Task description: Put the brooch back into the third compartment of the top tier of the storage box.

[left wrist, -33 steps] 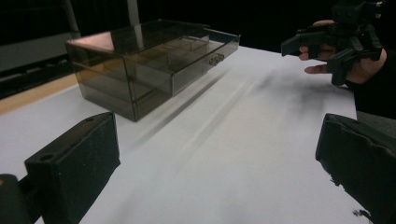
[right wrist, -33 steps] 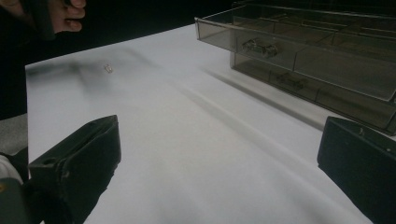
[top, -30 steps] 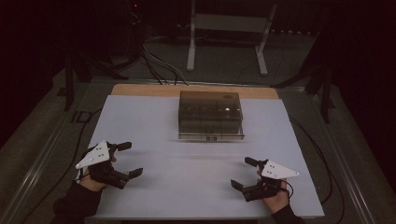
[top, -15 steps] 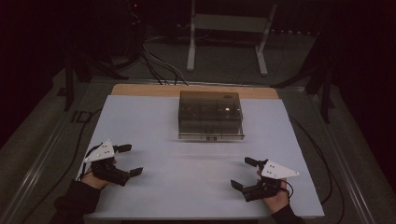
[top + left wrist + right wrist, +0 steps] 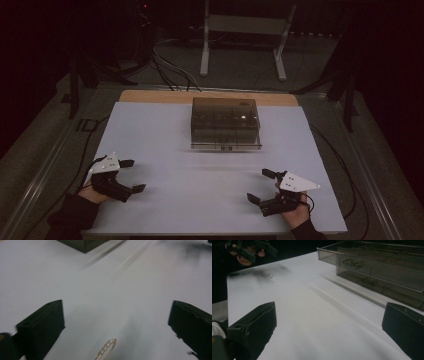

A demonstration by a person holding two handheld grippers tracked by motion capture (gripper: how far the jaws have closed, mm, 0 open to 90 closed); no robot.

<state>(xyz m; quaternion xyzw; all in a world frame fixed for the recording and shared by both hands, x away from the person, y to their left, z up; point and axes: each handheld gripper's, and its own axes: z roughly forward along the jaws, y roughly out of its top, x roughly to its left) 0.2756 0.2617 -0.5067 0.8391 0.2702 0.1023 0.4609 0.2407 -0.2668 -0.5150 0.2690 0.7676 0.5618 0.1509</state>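
A smoky, see-through plastic box (image 5: 224, 123) with a latch on its front stood toward the far middle of the white table (image 5: 200, 200), and everything else lay nearer the person than it did. The left gripper (image 5: 129, 176) sat well to the near left of the box, held in a dark-sleeved hand (image 5: 92, 192), its two black jaws spread wide with nothing between them. In the left gripper view a small gold-coloured wire clip (image 5: 107, 350) (possibly a paperclip, too blurred to be sure) lay on the table surface between those jaws, touching neither. The right gripper (image 5: 261, 186) sat to the near right of the box, grey plate on top, jaws likewise wide apart and empty. From the right gripper view the box (image 5: 382, 267) showed inner compartments, and the same small clip (image 5: 270, 275) lay just below the left gripper (image 5: 252, 250), far across from the box.
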